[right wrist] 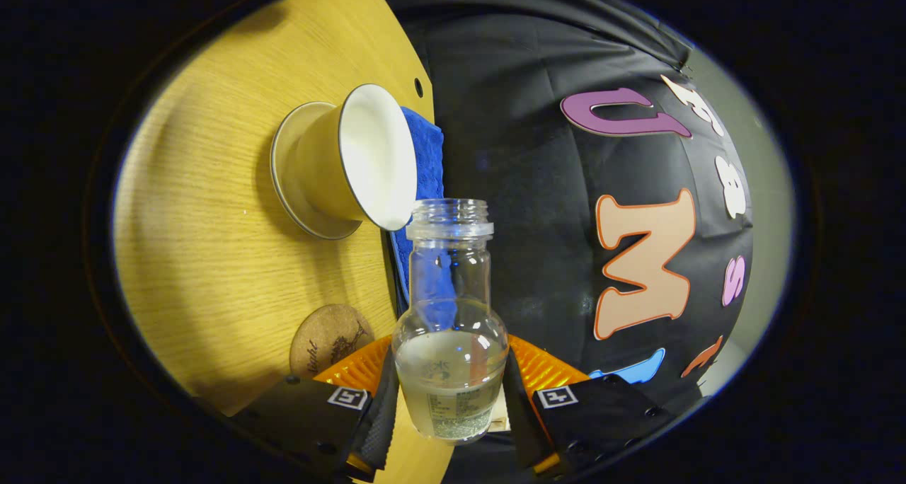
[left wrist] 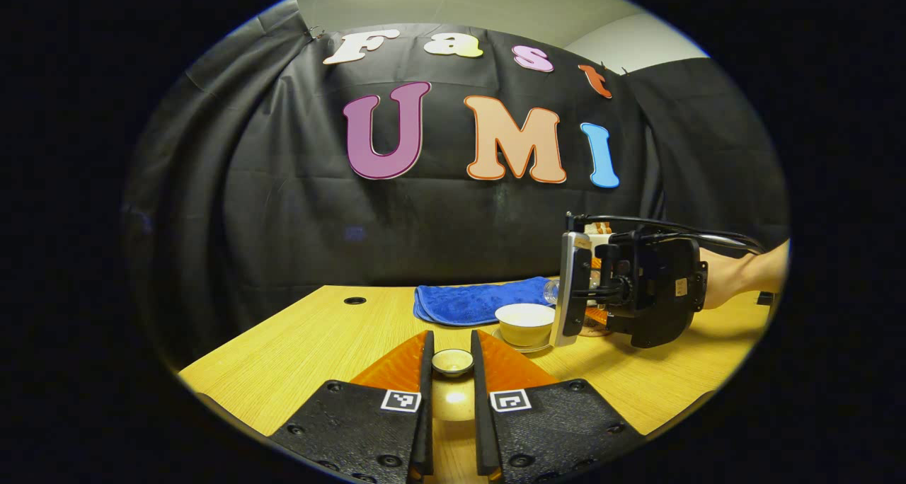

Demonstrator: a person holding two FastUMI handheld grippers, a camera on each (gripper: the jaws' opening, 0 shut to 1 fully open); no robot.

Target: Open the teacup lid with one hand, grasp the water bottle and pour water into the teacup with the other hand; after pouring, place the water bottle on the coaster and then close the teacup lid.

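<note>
Right gripper pinches tilted water bottle; mouth beside teacup rim at upper left, so it could spill. Left gripper pinches lid (frame bottom).

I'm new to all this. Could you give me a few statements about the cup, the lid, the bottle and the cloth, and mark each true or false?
1. The left tongs hold the small lid between their fingers. True.
2. The teacup is covered. False: it is open.
3. The right tongs grip a glass bottle. True.
4. The bottle has a cap on. False: its mouth is open.
5. The cloth is red. False: it is blue.
</note>
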